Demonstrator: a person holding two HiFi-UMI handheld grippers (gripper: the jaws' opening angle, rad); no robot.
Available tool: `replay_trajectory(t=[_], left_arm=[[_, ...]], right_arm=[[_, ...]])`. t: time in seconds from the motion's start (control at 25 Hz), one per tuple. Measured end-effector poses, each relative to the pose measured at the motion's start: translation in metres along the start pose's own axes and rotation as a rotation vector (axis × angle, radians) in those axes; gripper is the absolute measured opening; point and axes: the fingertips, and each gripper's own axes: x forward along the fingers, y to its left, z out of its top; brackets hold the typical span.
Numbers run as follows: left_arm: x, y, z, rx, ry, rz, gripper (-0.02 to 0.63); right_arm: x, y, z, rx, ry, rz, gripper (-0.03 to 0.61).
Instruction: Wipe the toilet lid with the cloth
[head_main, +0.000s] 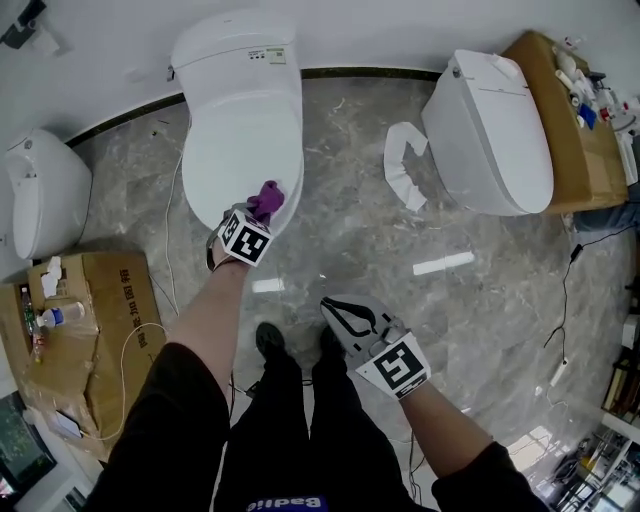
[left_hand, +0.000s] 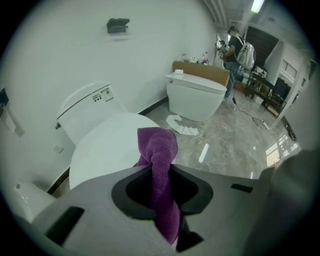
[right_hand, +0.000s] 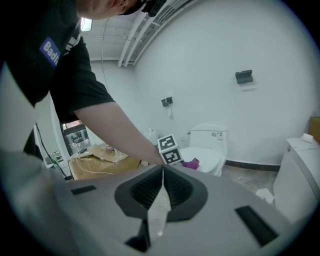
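Note:
The white toilet lid (head_main: 240, 130) is down, on the toilet against the back wall. A purple cloth (head_main: 267, 200) hangs bunched at the lid's front right edge, with my left gripper (head_main: 258, 212) shut on it. In the left gripper view the cloth (left_hand: 159, 150) stands up out of the closed left gripper (left_hand: 161, 172), with the lid (left_hand: 100, 150) just beyond; I cannot tell if cloth and lid touch. My right gripper (head_main: 332, 306) is shut and holds nothing, low over the floor near the person's shoes. The right gripper view shows its jaws pressed together at the right gripper (right_hand: 162, 172), and the toilet (right_hand: 205, 150) far ahead.
A second toilet (head_main: 495, 130) stands at the right, with a white seat piece (head_main: 403, 165) and a white strip (head_main: 443, 263) on the marble floor near it. A third toilet (head_main: 40, 195) and a cardboard box (head_main: 90, 330) are at the left. Another box (head_main: 570, 120) sits at the back right.

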Motion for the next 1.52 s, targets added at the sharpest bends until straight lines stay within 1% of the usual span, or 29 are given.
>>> replay_trajectory(t=[0.12, 0.28, 0.48, 0.64, 0.8, 0.88, 1.0, 1.16, 1.32, 1.52], left_arm=[[-0.018, -0.034, 0.017, -0.04, -0.033, -0.018, 0.066], [-0.073, -0.066, 0.03, -0.105, -0.098, -0.026, 0.066], [-0.184, -0.095, 0.036, -0.201, -0.227, -0.011, 0.066], [-0.265, -0.109, 0.021, -0.279, -0.322, 0.018, 0.066], [-0.339, -0.122, 0.023, -0.339, -0.466, 0.033, 0.066], [-0.375, -0.128, 0.031, -0.343, -0.548, 0.03, 0.066], [-0.428, -0.139, 0.043, -0.322, -0.665, 0.011, 0.066], [-0.494, -0.151, 0.052, -0.27, -0.798, -0.011, 0.066], [-0.547, -0.149, 0.052, -0.237, -0.89, -0.028, 0.066], [-0.59, -0.142, 0.043, -0.229, -0.943, -0.069, 0.066]], right_arm=[[-0.031, -0.007, -0.005, -0.004, 0.016, -0.006, 0.031], [-0.056, 0.001, 0.004, -0.031, 0.009, 0.03, 0.031], [-0.076, 0.028, 0.035, -0.071, 0.014, 0.107, 0.031], [-0.084, 0.061, 0.062, -0.119, 0.016, 0.173, 0.031], [-0.089, 0.092, 0.093, -0.16, -0.001, 0.206, 0.031], [-0.09, 0.107, 0.111, -0.173, -0.016, 0.212, 0.031], [-0.091, 0.127, 0.139, -0.172, -0.045, 0.2, 0.031], [-0.094, 0.158, 0.176, -0.126, -0.101, 0.182, 0.031], [-0.094, 0.184, 0.21, -0.087, -0.15, 0.162, 0.031], [-0.092, 0.207, 0.239, -0.051, -0.16, 0.13, 0.031]])
